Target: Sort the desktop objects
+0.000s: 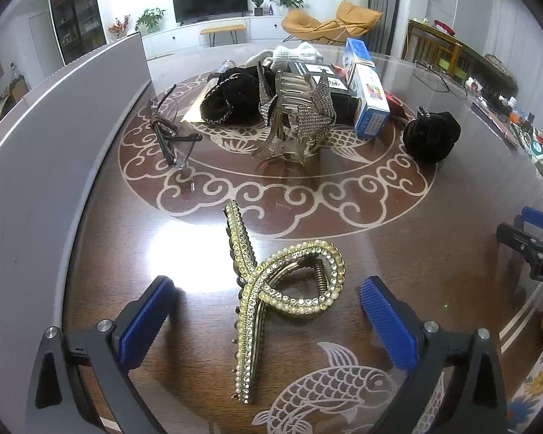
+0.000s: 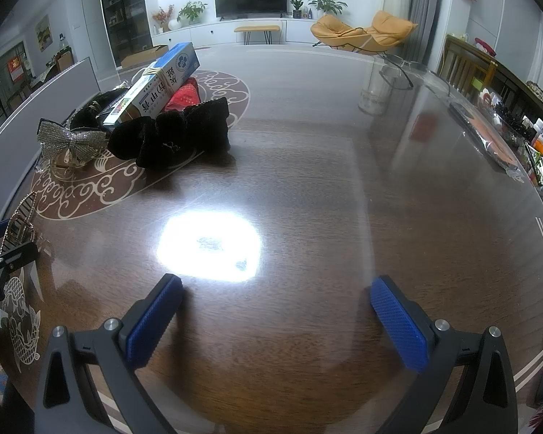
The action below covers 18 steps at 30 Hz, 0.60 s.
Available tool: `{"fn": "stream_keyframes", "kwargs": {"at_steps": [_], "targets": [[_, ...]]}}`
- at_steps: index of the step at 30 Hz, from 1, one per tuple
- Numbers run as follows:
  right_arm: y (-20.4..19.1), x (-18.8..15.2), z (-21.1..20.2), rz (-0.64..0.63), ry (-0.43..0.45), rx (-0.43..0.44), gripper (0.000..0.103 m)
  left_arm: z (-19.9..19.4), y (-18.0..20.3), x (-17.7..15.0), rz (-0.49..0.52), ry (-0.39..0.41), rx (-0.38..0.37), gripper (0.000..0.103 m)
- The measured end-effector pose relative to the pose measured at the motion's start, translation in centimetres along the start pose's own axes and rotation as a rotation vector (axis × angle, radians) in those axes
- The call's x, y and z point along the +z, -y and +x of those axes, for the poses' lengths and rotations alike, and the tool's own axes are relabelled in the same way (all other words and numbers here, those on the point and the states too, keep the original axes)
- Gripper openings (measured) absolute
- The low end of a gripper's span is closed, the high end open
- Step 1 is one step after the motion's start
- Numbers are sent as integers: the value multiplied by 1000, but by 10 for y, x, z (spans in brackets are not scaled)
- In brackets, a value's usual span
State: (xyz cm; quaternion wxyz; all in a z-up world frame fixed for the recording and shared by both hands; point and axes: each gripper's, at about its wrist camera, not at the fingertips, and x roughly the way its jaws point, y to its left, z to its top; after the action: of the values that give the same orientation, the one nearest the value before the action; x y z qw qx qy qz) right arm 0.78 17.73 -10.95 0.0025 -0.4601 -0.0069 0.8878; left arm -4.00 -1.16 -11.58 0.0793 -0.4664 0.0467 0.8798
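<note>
A gold hair claw [image 1: 251, 289] set with pearls and rhinestones lies on the dark wooden table [image 1: 434, 253]. It sits between the blue pads of my left gripper [image 1: 266, 282], which is open wide, with a gap between each pad and the claw. The right wrist view catches that claw [image 2: 18, 220] and the left gripper [image 2: 3, 256] at its left edge. My right gripper [image 2: 277, 280] stands open over bare wood with nothing between its fingers. It also shows at the right edge of the left wrist view as the right gripper [image 1: 532, 246].
The pile at the table's middle holds a rhinestone bow claw [image 1: 293, 115], a black scrunchie [image 1: 430, 135], a black hairband [image 1: 231, 97], glasses [image 1: 170, 133], a blue-white box [image 1: 367, 97] and white cloth [image 1: 293, 52]. A grey panel [image 1: 54, 144] borders the left. More glasses [image 2: 398, 68] lie far right.
</note>
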Motion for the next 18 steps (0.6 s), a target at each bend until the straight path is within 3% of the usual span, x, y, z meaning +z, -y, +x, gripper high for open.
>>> {"fn": "stream_keyframes", "kwargs": {"at_steps": [18], "targets": [[2,2,1,5,1,-2,103,0,1,0,0,3,2,103]]}}
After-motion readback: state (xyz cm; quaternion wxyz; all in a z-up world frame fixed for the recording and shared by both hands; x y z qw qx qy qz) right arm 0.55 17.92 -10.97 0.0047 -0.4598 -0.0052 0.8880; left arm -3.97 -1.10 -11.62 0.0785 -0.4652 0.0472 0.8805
